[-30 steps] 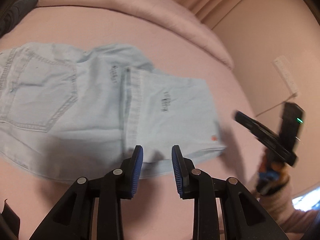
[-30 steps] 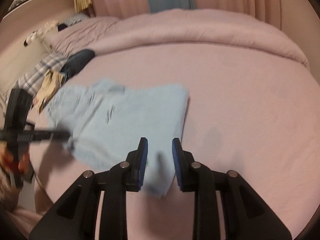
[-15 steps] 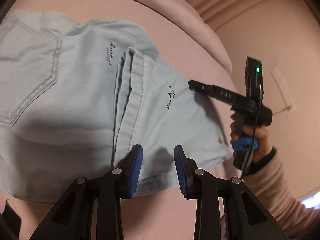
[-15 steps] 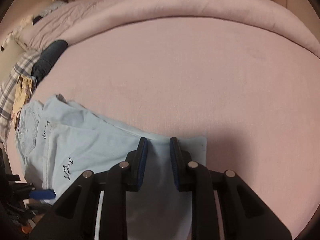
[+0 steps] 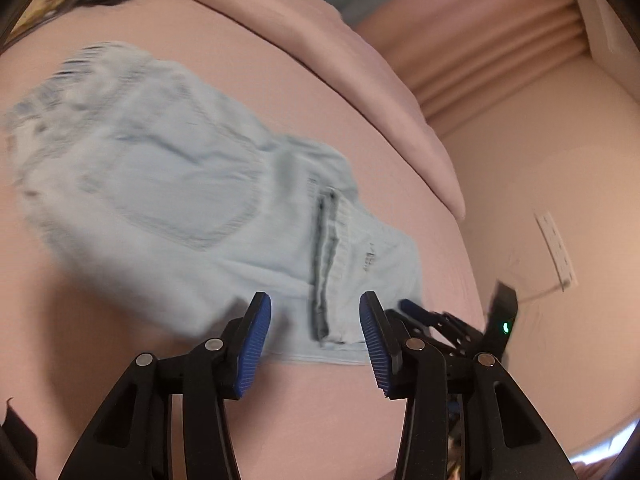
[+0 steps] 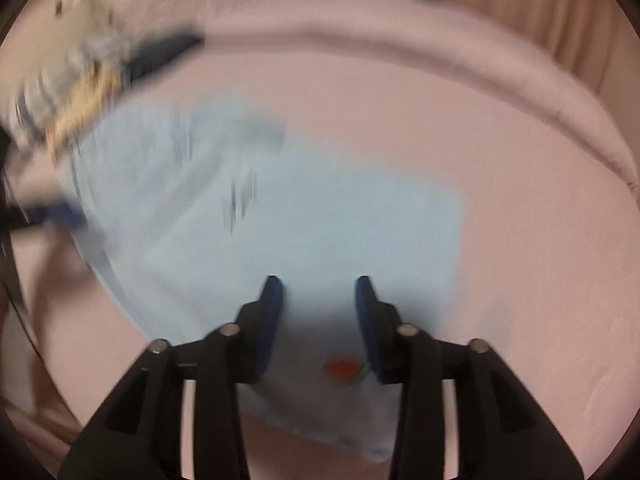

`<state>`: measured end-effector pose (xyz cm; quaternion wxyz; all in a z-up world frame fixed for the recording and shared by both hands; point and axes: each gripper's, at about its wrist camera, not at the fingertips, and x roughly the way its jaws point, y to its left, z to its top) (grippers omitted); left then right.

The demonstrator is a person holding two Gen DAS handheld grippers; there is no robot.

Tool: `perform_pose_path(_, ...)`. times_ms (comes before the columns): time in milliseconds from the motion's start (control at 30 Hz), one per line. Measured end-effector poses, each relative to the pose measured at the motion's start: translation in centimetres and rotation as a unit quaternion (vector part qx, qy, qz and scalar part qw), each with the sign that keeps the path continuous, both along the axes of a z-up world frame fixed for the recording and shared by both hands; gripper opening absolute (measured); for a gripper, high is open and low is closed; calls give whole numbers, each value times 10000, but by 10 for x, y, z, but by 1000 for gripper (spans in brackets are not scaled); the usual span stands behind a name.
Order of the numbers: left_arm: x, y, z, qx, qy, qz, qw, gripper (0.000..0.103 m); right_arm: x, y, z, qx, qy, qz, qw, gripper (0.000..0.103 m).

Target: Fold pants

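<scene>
A: Both grippers have spread their jaws since half a second back, and both views have swung and blurred. Then, the right one stood low over the far corner of the pants; now more cloth shows ahead of it.

B: Start at the left. What does the left gripper [image 5: 315, 322] have?

A: Nothing. Its jaws are opening, and only the near hem of the pants [image 5: 192, 200] shows through the gap, lying flat on the bed [image 5: 120, 380]. The pads don't press on cloth. The pocket end runs off toward ten o'clock and the folded leg cuff [image 5: 326, 276] sits at twelve o'clock just past the tips.

B: And the right gripper?

A: In the left view it pokes in at about three o'clock [image 5: 416, 310], beside the corner of the pants. In its own view the right gripper [image 6: 319, 294] is also opening, over the pants [image 6: 320, 220], which spread from nine o'clock across to about two. A small orange mark [image 6: 340, 368] lies between the fingers lower down. No cloth is lifted or pinched.

B: So what does that mean for the fold?

A: My reading: the pants already lie doubled over on the bed, and both tools are opening to take a fresh hold along the near edge for another fold. The blur makes contact hard to judge, so I'd not call anything gripped.
</scene>
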<state>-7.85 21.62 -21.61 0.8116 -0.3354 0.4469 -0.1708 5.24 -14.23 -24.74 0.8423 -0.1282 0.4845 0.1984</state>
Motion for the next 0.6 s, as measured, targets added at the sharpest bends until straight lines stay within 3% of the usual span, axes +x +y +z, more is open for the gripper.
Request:
perform_pose_path(67, -9, 14, 0, 98, 37, 255, 9996, 45, -9, 3, 0, -90, -332, -66, 9994, 41)
perform_pose_path(133, -19, 30, 1, 82, 5, 526, 9986, 45, -6, 7, 7, -206, -215, -132, 9995, 41)
perform_pose_path(300, -43, 74, -6, -45, 42, 1412, 9900, 54, 1, 40, 36, 223, -410, 256, 9986, 41)
perform_pose_path(533, -46, 98, -21, -171, 39, 1800, 9835, 54, 51, 119, 48, 734, -523, 707, 9934, 37)
perform_pose_path(600, -35, 103, -29, -209, 149, 1876, 9819, 54, 75, 140, 45, 891, -369, 663, 9931, 34)
